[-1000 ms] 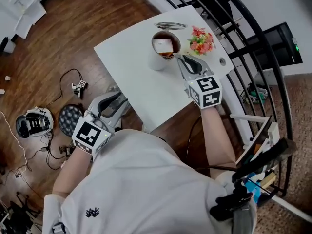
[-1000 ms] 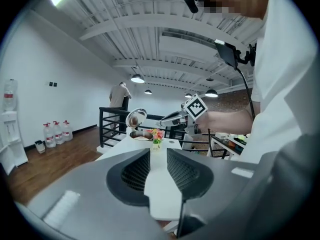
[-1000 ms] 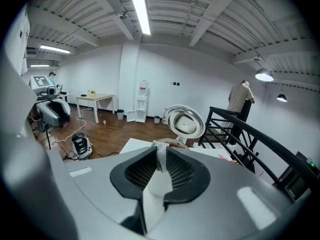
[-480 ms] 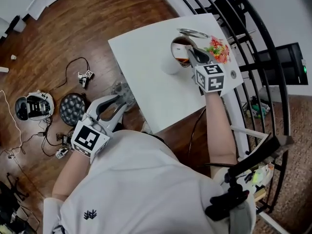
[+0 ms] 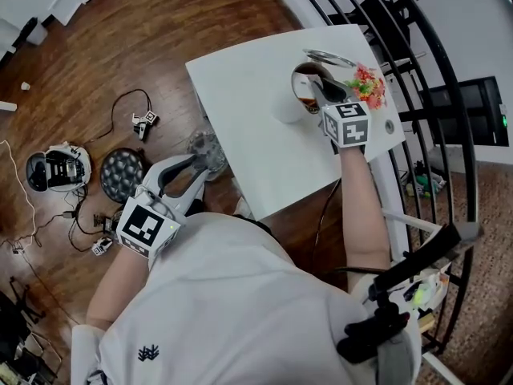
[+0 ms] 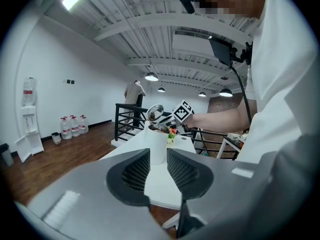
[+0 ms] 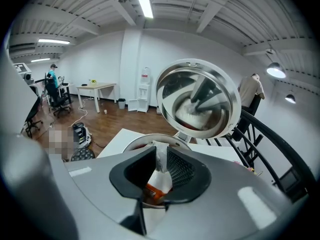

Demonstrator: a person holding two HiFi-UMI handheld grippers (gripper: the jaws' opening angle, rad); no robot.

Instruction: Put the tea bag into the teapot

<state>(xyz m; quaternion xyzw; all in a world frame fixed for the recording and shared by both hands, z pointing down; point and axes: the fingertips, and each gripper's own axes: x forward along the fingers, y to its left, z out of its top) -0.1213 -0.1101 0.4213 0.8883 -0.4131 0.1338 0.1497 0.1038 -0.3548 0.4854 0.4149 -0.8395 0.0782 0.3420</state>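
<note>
The step in hand is the release. The right gripper (image 5: 318, 93) points down into the mouth of the teapot (image 5: 286, 109), whose lid (image 7: 197, 101) stands open just above and beyond the jaws. The tea bag (image 7: 160, 166) is between these jaws and touches both of them, with its lower end hanging below the tips, inside the teapot. The jaws have just been opening a little, yet they seem still to pinch the bag. I judge that the next move needs them to part more, so the bag drops in, and then a straight lift out. The left gripper (image 5: 195, 169) is well apart from the teapot, its jaws open and empty.
</note>
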